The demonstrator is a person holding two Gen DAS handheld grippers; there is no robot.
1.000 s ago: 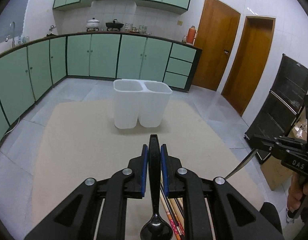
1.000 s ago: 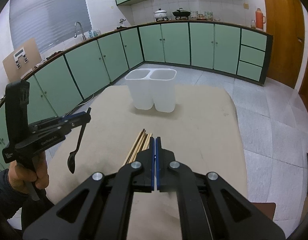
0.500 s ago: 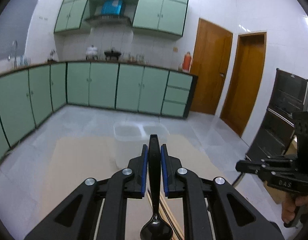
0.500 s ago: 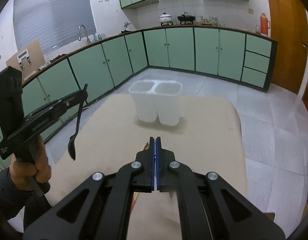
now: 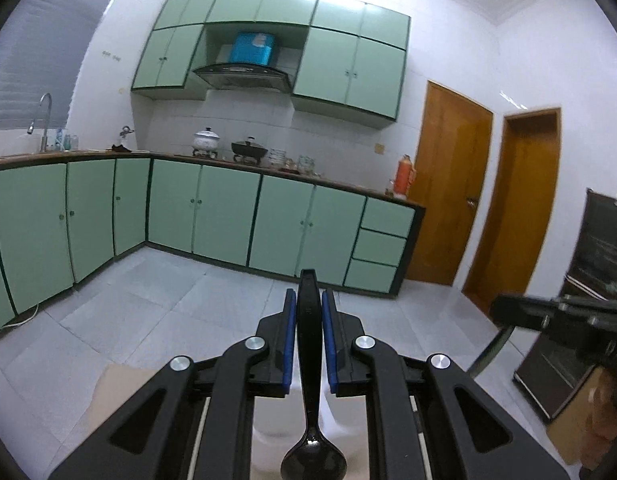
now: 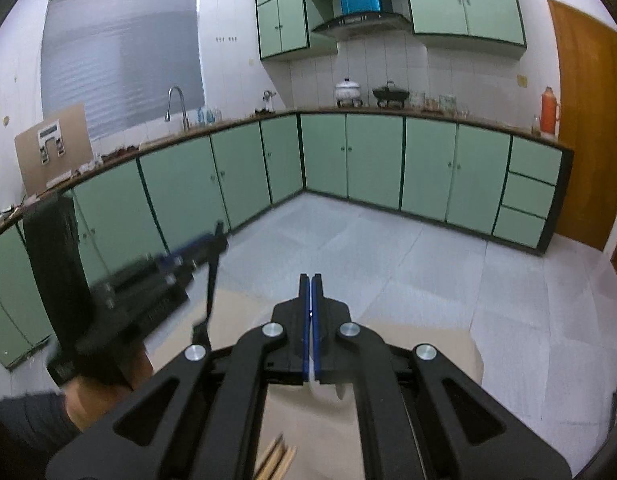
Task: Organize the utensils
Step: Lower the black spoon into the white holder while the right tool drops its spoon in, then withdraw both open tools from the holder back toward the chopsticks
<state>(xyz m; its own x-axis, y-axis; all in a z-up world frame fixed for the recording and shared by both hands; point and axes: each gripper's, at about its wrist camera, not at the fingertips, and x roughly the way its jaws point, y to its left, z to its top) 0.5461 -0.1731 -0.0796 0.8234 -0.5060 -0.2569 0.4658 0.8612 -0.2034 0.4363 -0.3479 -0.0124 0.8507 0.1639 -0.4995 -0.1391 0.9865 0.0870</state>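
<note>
My left gripper (image 5: pixel 308 300) is shut on a black spoon (image 5: pixel 310 364), handle forward, bowl hanging near the camera. It is raised and tilted up, above the white two-compartment holder (image 5: pixel 268 428), which is mostly hidden behind the fingers. In the right wrist view the left gripper (image 6: pixel 204 254) is blurred at the left with the spoon (image 6: pixel 209 292) hanging down. My right gripper (image 6: pixel 311 280) is shut with nothing visible between its pads. Wooden chopsticks (image 6: pixel 276 458) lie on the beige table (image 6: pixel 428 344) below it.
Green kitchen cabinets (image 5: pixel 228 216) run along the far wall, with pots on the counter. Two wooden doors (image 5: pixel 448 184) stand to the right. A dark cabinet (image 5: pixel 580 300) is at the far right. The right gripper (image 5: pixel 556 320) shows at the right of the left wrist view.
Both grippers have risen and tilted upward, so the table and holder have dropped to the bottom of both views. The left gripper still holds the spoon.
</note>
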